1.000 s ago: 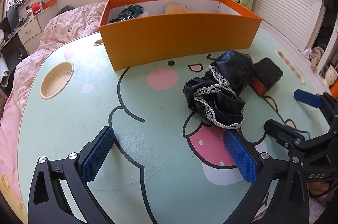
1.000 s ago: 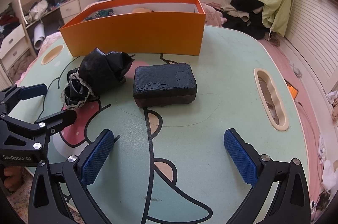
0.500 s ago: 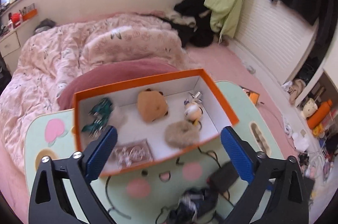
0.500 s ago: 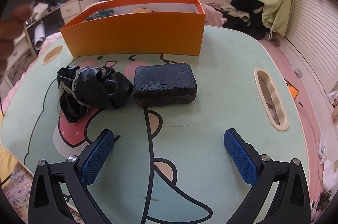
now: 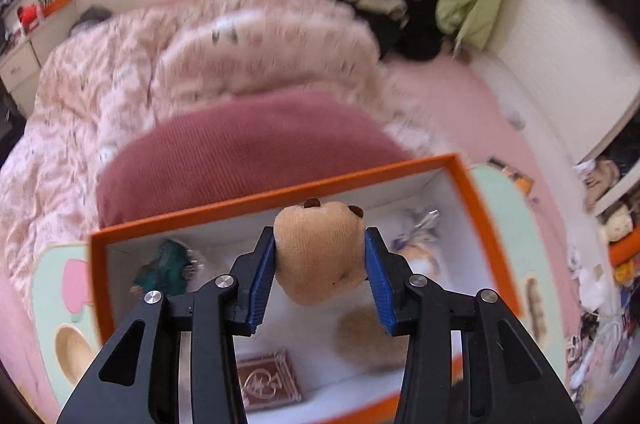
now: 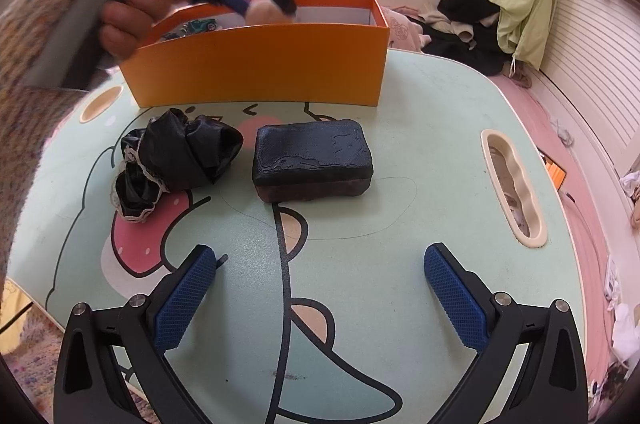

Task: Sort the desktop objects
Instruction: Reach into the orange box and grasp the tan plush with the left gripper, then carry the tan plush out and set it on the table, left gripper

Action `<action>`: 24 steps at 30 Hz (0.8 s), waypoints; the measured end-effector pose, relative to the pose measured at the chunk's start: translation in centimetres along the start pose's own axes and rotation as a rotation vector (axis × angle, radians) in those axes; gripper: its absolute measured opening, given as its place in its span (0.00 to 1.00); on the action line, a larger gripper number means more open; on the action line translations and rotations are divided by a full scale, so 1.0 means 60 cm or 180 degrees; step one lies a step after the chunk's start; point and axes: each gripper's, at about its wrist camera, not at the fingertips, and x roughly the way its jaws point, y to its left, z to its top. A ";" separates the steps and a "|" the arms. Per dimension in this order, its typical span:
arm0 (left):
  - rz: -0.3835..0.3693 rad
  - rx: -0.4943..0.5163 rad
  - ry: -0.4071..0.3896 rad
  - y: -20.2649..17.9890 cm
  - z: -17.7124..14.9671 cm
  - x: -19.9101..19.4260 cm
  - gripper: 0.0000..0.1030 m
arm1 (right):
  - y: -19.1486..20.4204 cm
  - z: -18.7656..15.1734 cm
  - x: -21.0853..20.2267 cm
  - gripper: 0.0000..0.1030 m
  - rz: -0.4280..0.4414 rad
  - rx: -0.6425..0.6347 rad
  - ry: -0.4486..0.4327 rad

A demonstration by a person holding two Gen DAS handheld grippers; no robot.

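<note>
The left wrist camera looks steeply down from close above the orange box (image 5: 280, 191), toward the bed (image 5: 160, 63) beyond. The right wrist camera sits low over the near counter (image 6: 420, 111), facing the box's front wall. Both views share the box.

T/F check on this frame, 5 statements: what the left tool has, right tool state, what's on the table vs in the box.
1. The left tool has a tan plush toy between its pads. True; its jaws are closing on it.
2. The plush is over the orange box. True.
3. The right tool grips the black block. False; it is open and empty, with the block lying apart on the table.
4. The black lace-trimmed cloth is inside the box. False; it lies on the table in front of the box.
5. A green toy car is in the box. True.
</note>
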 end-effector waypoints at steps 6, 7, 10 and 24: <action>-0.0437 0.0235 -0.0561 0.001 -0.089 -0.180 0.43 | -0.001 0.000 0.000 1.00 0.0002 -0.0002 0.0000; -0.0453 0.0264 -0.0604 0.005 -0.115 -0.196 0.43 | 0.000 0.001 0.001 1.00 0.0001 -0.0003 0.0001; -0.0399 0.0248 -0.0580 0.022 -0.183 -0.207 0.43 | -0.002 -0.001 0.000 1.00 0.0001 -0.0003 0.0000; -0.0421 -0.0272 -0.0430 0.066 -0.265 -0.154 0.79 | -0.003 -0.001 0.000 1.00 0.0003 -0.0005 -0.0003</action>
